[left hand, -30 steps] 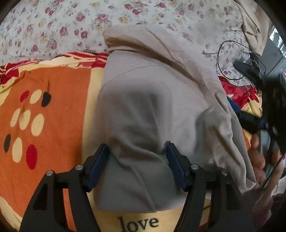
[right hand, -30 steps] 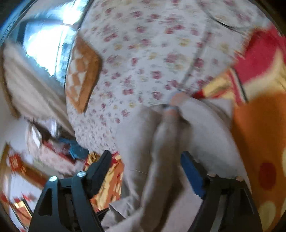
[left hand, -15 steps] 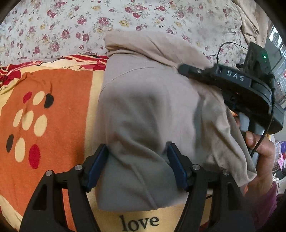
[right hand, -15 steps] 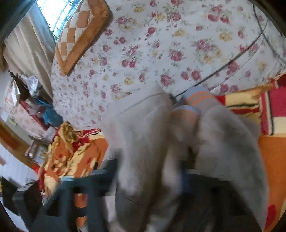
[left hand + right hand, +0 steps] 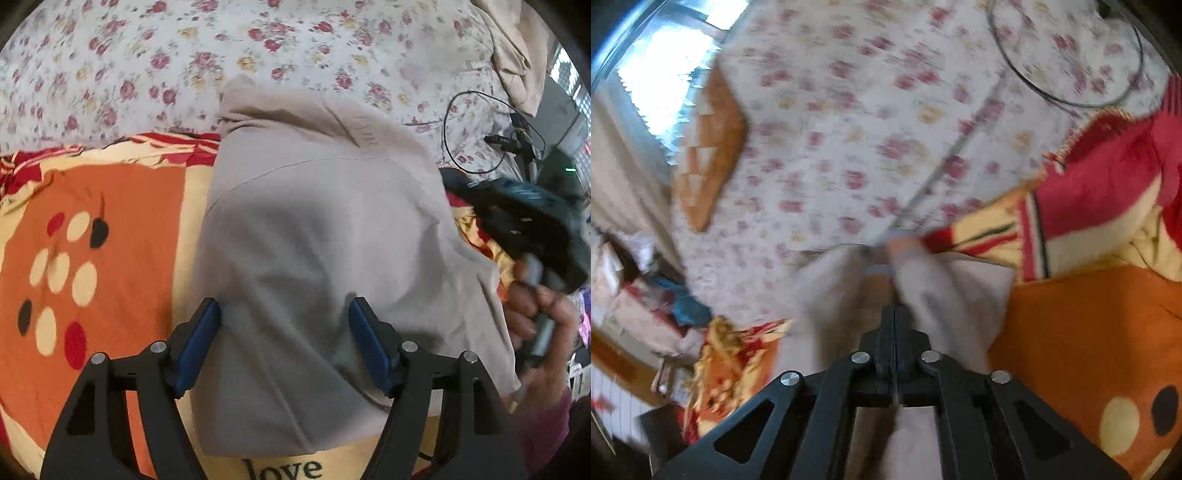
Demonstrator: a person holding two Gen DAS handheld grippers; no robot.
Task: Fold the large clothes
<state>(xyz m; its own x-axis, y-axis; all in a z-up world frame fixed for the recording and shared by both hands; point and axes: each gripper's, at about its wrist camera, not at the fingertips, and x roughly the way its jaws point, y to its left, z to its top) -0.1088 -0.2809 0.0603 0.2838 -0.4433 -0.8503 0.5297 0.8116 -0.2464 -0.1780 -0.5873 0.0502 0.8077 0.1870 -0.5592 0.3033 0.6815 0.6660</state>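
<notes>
Grey-beige garment, folded into a thick wad, lies on an orange, cream & red blanket; the blanket sits on a white sheet w/ small red flowers. In the left wrist view the garment fills the centre, its far edge at 12 o'clock reaching onto the flowered sheet, its near edge at 6 o'clock just above the word "love" printed on the blanket.

Left gripper hangs over the near end of the garment, blue pads wide apart; its jaws have just been easing a bit wider. Cloth bulges up between the pads. Left pad looks to touch the garment's edge at 9 o'clock, right pad lies against a fold, but no squeeze on the cloth shows, so it's open around the wad rather than gripping.

Right gripper: in its own view the jaws have just snapped nearly together, pads meeting w/ only a thin slit. Garment bunches on both sides of the tips & ahead of them; view is blurred, so can't tell whether a pinch of cloth is caught in the slit. An orange-and-grey striped cuff or trim shows just past the tips at 12 o'clock.

From the left wrist view the right gripper sits at 3 o'clock, blurred, off the garment's right edge, w/ a hand on its grip. Black cable loops on the sheet at 2 o'clock.
</notes>
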